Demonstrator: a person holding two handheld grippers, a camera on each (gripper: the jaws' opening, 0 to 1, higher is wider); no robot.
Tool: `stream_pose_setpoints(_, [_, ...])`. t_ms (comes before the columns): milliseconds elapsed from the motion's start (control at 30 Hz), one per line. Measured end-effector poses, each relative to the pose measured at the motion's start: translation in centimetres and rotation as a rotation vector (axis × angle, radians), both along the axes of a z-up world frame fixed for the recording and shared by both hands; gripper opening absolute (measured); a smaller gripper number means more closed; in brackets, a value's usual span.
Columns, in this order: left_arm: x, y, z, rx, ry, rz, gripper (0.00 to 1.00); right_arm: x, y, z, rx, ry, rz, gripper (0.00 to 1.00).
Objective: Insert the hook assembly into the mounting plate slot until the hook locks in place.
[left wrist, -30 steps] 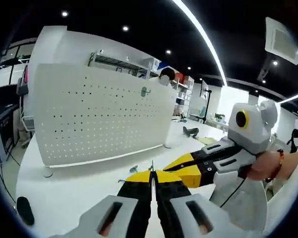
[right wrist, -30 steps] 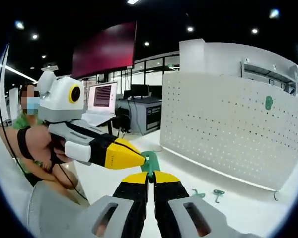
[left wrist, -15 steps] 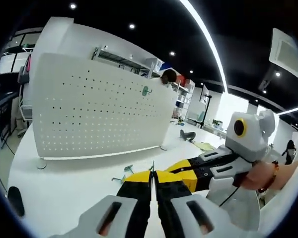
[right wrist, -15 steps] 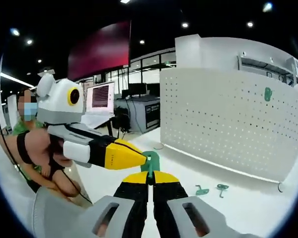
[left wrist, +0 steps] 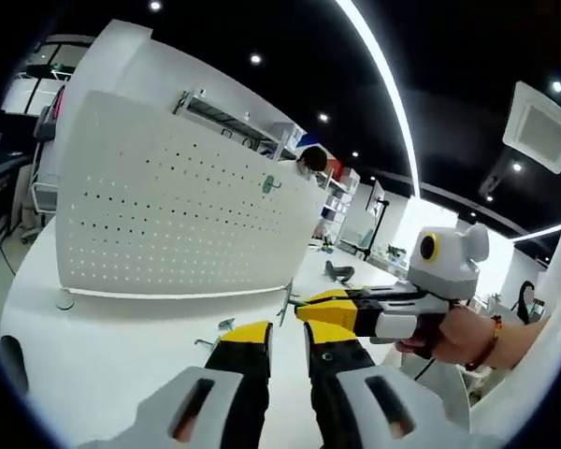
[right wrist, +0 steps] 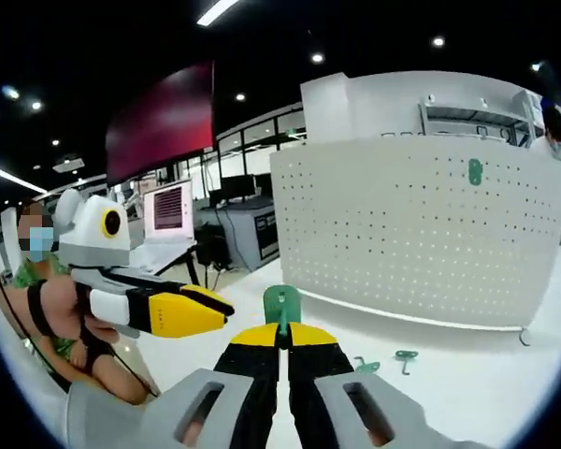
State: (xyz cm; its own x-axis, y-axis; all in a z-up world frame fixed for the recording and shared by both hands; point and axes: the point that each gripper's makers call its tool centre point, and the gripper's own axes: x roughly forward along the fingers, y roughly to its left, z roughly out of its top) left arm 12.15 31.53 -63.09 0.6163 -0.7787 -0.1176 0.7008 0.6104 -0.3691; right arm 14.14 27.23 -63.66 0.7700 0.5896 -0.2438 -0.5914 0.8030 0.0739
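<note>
In the left gripper view, our left tongs (left wrist: 286, 333) stand with a plain gap between their yellow-tipped jaws and nothing in them. Ahead of them and to the left, a white perforated mounting plate (left wrist: 168, 220) stands upright on the white worktop (left wrist: 103, 360), its face dotted with rows of small holes. A green hook (left wrist: 272, 184) already hangs high on the plate near its right edge. Just beyond the left jaw tip, small green hooks (left wrist: 215, 333) lie loose on the worktop. To the right of our tongs, the right tongs (left wrist: 304, 304) come in sideways, gripped by a hand (left wrist: 458, 332).

In the right gripper view, the left tongs (right wrist: 226, 307) reach in from the left, their jaws slightly parted and holding nothing, close beside the hook assembly but apart from it. Our right tongs (right wrist: 281, 331) are closed on the hook assembly (right wrist: 281, 305), a flat green piece with a rounded top that stands upright out of the jaw tips. Ahead and to the right stands the mounting plate (right wrist: 402, 224), well apart from the held piece, with the mounted green hook (right wrist: 475, 171) near its top. Two loose green hooks (right wrist: 385, 360) lie on the worktop (right wrist: 467, 383) right of the jaws.
</note>
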Motion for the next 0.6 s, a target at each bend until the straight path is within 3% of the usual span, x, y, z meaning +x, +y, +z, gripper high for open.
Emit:
stream_pose_setpoints(233, [-0.3,0.0,0.4,0.034,-0.085,-0.010,0.24,1.1,-1.7,1.4,-0.008,-0.064,-0.071,0.01])
stream_pose_setpoints(267, [-0.2,0.1,0.7,0.031,-0.105,-0.005,0.25,1.3,-2.0,1.8,0.023,-0.062,-0.091,0.01])
stream_pose_setpoints(600, [-0.4,-0.1,1.7,-0.006,-0.132,-0.015,0.28,3.1,-4.0,3.5,0.061,-0.078,-0.175,0.01])
